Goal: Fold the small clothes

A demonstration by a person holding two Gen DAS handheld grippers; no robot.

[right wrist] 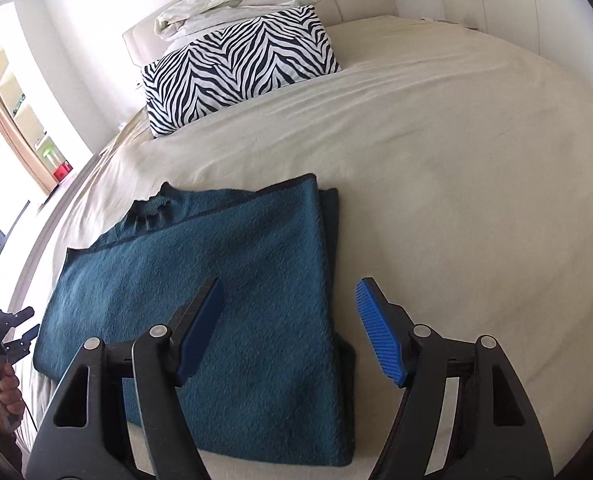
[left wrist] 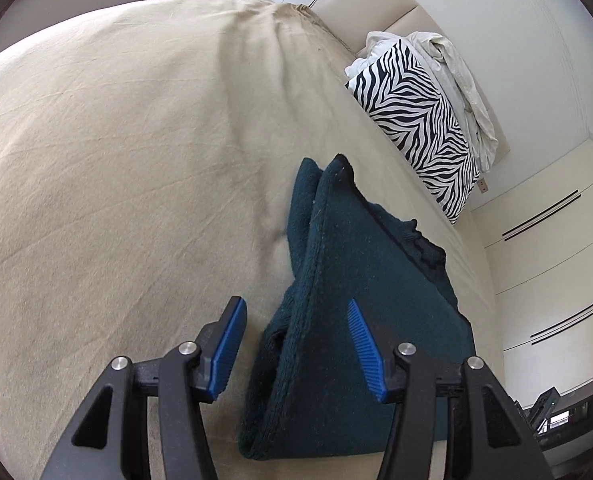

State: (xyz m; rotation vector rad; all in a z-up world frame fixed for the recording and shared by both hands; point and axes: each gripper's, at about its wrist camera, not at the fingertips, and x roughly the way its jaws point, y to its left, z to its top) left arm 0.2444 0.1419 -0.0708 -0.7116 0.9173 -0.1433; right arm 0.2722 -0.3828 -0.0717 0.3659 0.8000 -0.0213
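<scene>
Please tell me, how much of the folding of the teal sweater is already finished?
Done: the teal sweater lies folded in layers on the bed sheet. In hand: nothing; the left claw and right claw are open above it. Left: perhaps one more fold.

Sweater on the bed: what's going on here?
A person is folding a teal sweater on the bed with two handheld tongs. It lies flat, already folded into a rectangle. Both the right tongs and left tongs are open above it, gripping nothing. A zebra pillow sits near the headboard.
</scene>
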